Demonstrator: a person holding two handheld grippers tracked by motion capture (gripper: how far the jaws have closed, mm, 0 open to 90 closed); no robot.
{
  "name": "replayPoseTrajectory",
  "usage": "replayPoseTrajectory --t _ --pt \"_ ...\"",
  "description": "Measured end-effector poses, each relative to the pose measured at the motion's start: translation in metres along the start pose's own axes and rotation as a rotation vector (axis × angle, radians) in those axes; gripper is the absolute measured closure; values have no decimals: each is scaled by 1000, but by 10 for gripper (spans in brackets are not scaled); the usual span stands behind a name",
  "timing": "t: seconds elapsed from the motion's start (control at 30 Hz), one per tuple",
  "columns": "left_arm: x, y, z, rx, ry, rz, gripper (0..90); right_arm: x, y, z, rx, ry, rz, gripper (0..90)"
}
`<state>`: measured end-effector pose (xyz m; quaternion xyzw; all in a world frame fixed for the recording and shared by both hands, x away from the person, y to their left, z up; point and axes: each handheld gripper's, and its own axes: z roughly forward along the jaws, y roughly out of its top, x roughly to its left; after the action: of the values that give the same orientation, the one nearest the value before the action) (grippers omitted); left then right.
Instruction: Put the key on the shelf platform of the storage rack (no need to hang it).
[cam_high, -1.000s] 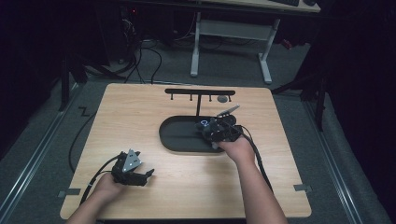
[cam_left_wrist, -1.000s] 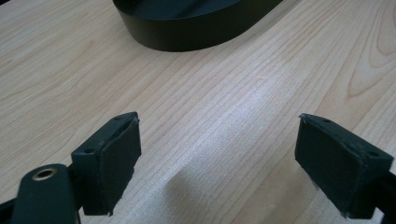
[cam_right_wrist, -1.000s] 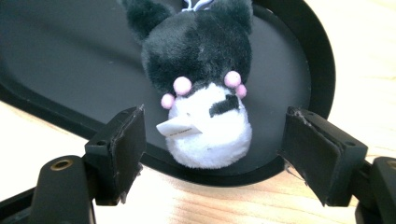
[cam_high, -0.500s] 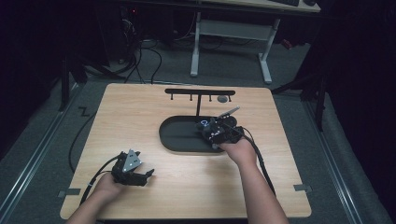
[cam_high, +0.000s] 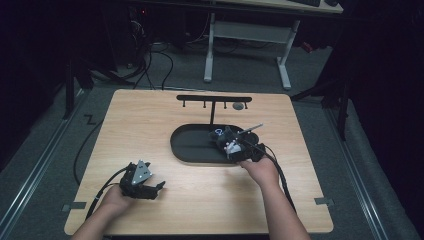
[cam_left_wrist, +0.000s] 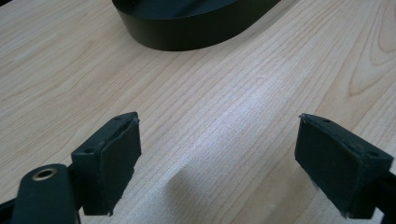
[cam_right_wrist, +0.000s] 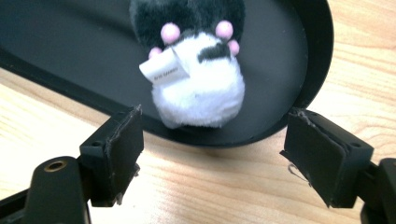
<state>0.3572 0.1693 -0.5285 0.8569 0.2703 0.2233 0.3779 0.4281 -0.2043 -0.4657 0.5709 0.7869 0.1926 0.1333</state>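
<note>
Plush toy (cam_right_wrist: 198, 70), black and white w/ small pink pads and a white tag, lies in the black oval tray (cam_right_wrist: 308, 70), just ahead of the right gripper (cam_right_wrist: 210, 154) and centred btwn its jaws. Its white underside faces the gripper cam, its dark part is farther off. Toy rests near the tray's rounded end, close to the near rim, not touching either jaw. Right gripper's jaws stand wide apart w/ nothing btwn them; the pads (cam_right_wrist: 123, 149) sit just short of the tray rim, over bare wood.

In the high view the toy (cam_high: 231, 145) shows as a small dark lump w/ a white spot at the right end of the tray (cam_high: 190, 150), directly in front of the right gripper (cam_high: 239, 150), which the right hand (cam_high: 260, 170) holds at the tray's near right edge. A cable trails back from it along the forearm.

Beyond the tray, farther from the right gripper, a black T-shaped rack (cam_high: 214, 100) stands upright w/ small pegs under its bar.

Left gripper (cam_high: 152, 189) is well apart from the tray, near the table's (cam_high: 150, 125) front left, held by the left hand (cam_high: 117, 200). Its jaws are also spread wide and empty; in the left gripper view its pads (cam_left_wrist: 112, 154) hang over plain wood, w/ the tray's wall (cam_left_wrist: 187, 35) ahead and slightly left.
</note>
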Motion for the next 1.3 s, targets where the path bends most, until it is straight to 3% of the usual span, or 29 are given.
replayPoseTrajectory --t 0.33,0.5,0.63,0.7,0.9,0.97,1.03,1.07,1.1,1.3 --pt "0 0 0 2 3 4 154 -4 -35 -3 -69 30 17 183" --pt "-1 0 0 4 4 5 154 -3 -59 -5 -118 23 -11 180" --pt "-1 0 0 4 5 7 154 1 -86 -7 -187 16 -34 158" --pt "-1 0 0 5 5 7 154 1 -91 -8 -198 17 -37 157" --pt "-1 0 1 9 8 12 154 6 -129 -9 -289 21 -10 157" --pt "-1 0 1 9 8 12 154 7 -133 -9 -297 17 -8 157" --pt "-1 0 1 6 6 8 154 11 -141 -11 -325 0 -18 158" --pt "-1 0 1 8 6 9 154 14 -147 -14 -363 -16 -25 159" --pt "-1 0 1 8 6 9 154 19 -156 -21 -436 -30 -14 158" --pt "0 1 1 11 3 6 154 24 -161 -27 -455 -21 -29 158"
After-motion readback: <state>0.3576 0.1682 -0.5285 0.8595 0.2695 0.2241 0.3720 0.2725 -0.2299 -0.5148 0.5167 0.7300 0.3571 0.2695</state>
